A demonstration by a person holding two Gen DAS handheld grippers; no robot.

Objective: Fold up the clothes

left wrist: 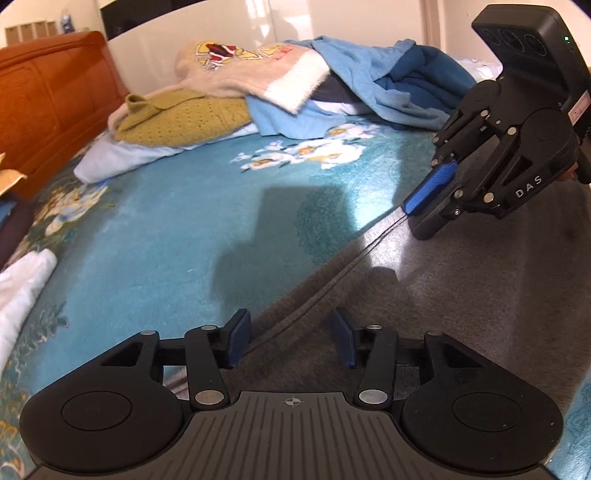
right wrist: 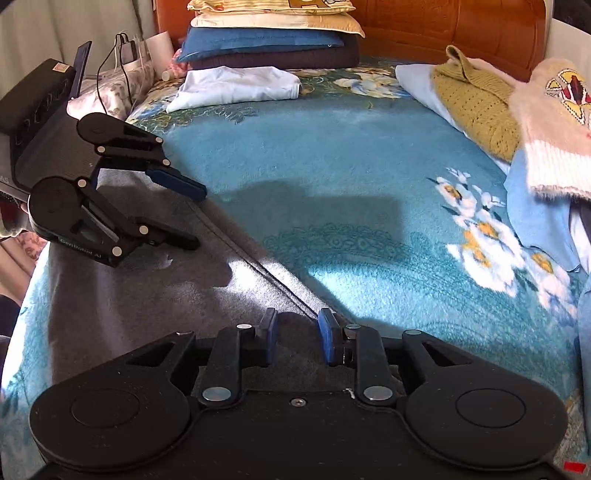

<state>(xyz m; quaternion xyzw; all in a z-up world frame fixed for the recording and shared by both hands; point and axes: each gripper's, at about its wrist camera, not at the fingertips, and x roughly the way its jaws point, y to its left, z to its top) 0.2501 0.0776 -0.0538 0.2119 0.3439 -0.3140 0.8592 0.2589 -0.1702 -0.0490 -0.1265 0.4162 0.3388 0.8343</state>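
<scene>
A dark grey garment (left wrist: 424, 314) lies flat on the blue floral blanket (left wrist: 177, 206), its stitched hem (right wrist: 255, 258) running diagonally. My left gripper (left wrist: 291, 338) is open, one finger on each side of the hem, pads clear of the cloth. In the right wrist view the left gripper (right wrist: 195, 218) hovers low over the garment's far end. My right gripper (right wrist: 299, 338) stands narrowly open over the hem's near end, grey fabric showing in the gap, nothing pinched. From the left wrist view the right gripper (left wrist: 415, 221) tilts down with its tips at the hem.
A heap of unfolded clothes, a cream sweater (left wrist: 251, 74), an olive knit (left wrist: 184, 118) and blue tops (left wrist: 388, 85), lies along one side. A folded white garment (right wrist: 236, 88) and stacked pillows (right wrist: 273, 33) sit by the orange headboard (right wrist: 443, 29). Cables (right wrist: 118, 59) are at the bedside.
</scene>
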